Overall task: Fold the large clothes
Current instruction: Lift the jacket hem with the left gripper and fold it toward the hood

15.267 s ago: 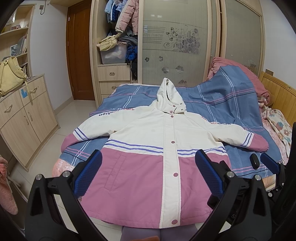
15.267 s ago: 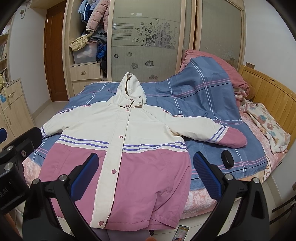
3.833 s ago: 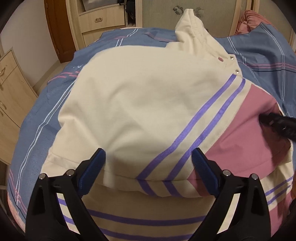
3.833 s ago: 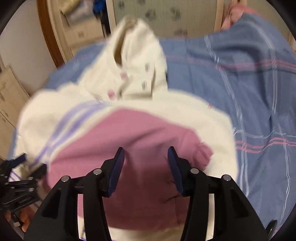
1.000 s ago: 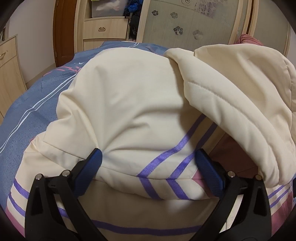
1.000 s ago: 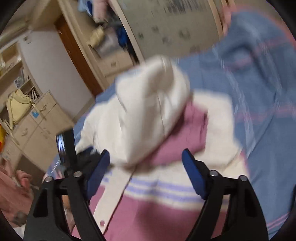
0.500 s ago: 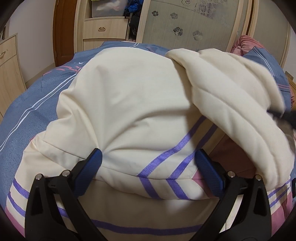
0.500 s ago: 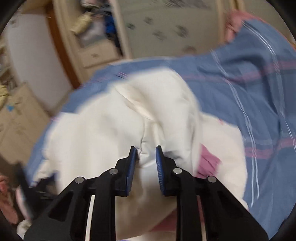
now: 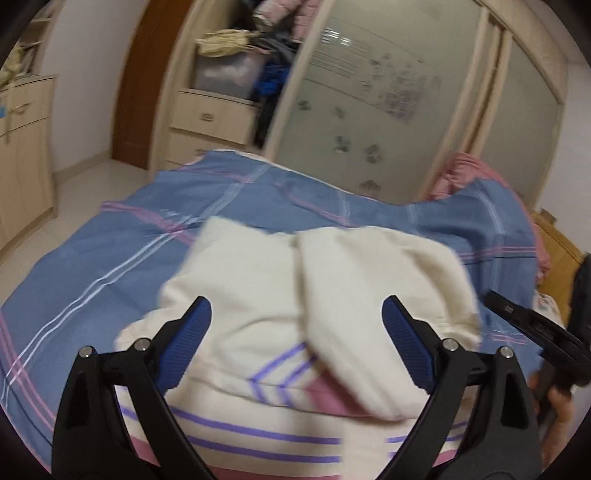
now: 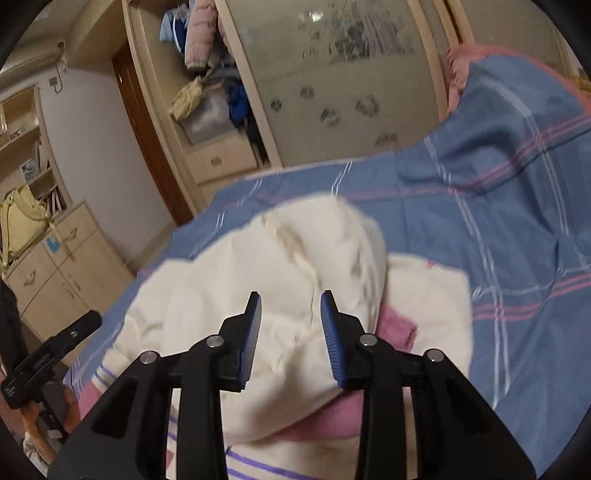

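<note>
Lying just ahead of both tongs, the jacket [image 10: 295,295] runs across; right gripper [image 10: 290,334] opening, seemingly empty, left gripper [image 9: 295,350] wide, closing slightly.

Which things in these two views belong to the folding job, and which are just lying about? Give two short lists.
Part of the job:
- jacket, cream and pink, partly folded on the bed
- left gripper, wide, jaws closing, nothing between them
- right gripper, jaws opening over the cream fabric

Lying about:
- blue checked quilt
- yellow bag
- wardrobe clothes
</note>
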Demonstrator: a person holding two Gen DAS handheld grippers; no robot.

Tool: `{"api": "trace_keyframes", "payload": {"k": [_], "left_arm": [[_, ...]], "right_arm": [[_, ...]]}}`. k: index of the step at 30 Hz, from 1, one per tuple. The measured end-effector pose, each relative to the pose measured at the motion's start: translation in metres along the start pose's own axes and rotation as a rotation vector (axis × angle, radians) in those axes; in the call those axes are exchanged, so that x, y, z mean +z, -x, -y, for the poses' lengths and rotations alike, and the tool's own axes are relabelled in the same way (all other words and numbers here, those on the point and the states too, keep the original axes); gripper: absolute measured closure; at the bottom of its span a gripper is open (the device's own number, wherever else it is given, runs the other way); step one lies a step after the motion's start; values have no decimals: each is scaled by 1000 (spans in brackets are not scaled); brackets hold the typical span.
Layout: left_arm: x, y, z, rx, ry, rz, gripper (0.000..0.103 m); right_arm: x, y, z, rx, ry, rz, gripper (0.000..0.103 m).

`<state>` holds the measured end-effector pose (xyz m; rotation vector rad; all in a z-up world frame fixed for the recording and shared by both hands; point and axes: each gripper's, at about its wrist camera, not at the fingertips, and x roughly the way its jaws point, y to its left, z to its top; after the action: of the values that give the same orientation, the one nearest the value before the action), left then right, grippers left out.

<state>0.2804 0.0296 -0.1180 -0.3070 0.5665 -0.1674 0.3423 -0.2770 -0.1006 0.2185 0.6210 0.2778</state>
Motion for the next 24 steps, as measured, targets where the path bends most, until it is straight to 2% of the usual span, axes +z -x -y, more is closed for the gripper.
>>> {"api": "trace_keyframes", "payload": {"k": [3, 6, 7, 9, 10, 11, 13, 16, 18, 20, 22, 24], "left_arm": [[-1, -25, 40, -88, -67, -83, 9], [-20, -58, 73, -98, -165, -150, 9], [-24, -68, 79, -106, -177, -170, 9], [-35, -91, 86, -104, -200, -242, 9], [-43, -98, 84, -86, -212, -269, 9], [-48, -107, 83, -66, -221, -295, 9], [-57, -125, 76, -57, -207, -353, 7], [-66, -140, 71, -29, -211, -387, 6], [-62, -131, 74, -18, -225, -367, 7], [-55, -108, 75, -26, -228, -319, 8], [-50, -92, 73, -10, -238, -268, 8], [-53, -97, 71, 26, -241, -299, 8]], "right_arm": [[23, -21, 2, -3, -3, -8, 69], [29, -64, 9, 102, -100, -131, 69], [27, -81, 16, 106, -144, -178, 69], [20, -100, 30, 6, -163, -191, 70], [13, -107, 40, -52, -168, -189, 77], [5, -114, 49, -69, -185, -193, 90], [-13, -128, 67, -103, -228, -223, 103], [-25, -132, 76, -73, -273, -235, 103], [-17, -115, 65, -62, -249, -224, 97], [-10, -84, 51, -34, -220, -177, 78], [-7, -44, 32, -26, -148, -83, 41], [-12, -25, 20, -45, -77, -47, 39]]}}
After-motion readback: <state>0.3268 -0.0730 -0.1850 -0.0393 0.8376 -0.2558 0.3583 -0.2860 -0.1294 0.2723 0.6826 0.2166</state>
